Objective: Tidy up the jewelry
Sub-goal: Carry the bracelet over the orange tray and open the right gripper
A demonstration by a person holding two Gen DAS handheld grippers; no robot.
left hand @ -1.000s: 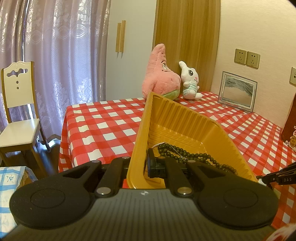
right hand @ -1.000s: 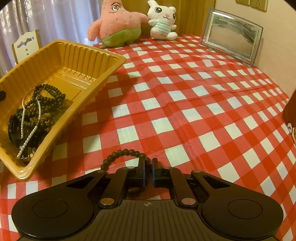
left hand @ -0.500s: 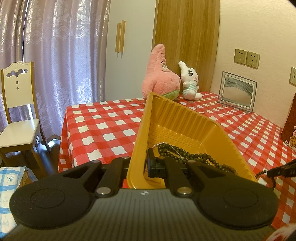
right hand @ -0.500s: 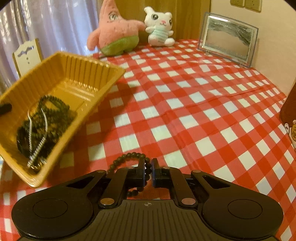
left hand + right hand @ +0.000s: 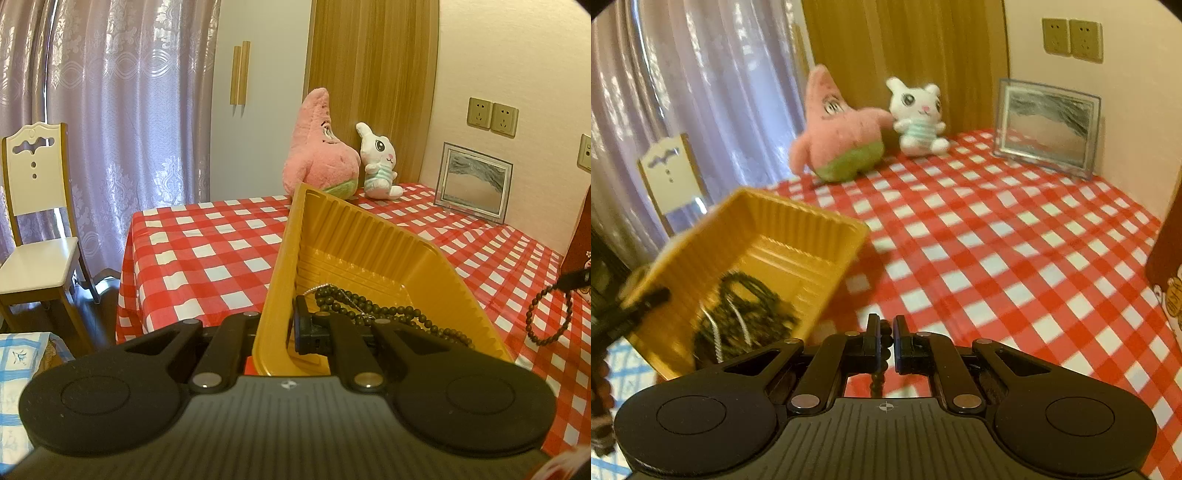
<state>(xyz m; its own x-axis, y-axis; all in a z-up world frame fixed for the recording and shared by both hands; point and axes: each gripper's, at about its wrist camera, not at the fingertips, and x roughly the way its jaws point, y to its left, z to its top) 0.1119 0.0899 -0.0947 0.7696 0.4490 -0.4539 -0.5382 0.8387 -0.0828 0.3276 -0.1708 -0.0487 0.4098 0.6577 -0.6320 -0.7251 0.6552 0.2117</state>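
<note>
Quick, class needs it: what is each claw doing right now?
Left claw: shut on the yellow tray rim.
Right claw: shut on a dark bead bracelet.

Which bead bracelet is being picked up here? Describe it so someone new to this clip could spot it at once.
Start at the red-and-white checked tablecloth, then find the yellow tray that the left gripper clamps by its wall. To the tray's right, a dark bead bracelet hangs as a loop from the right gripper. Unlike the beads and pearl strand piled in the tray, it dangles above the cloth.
</note>
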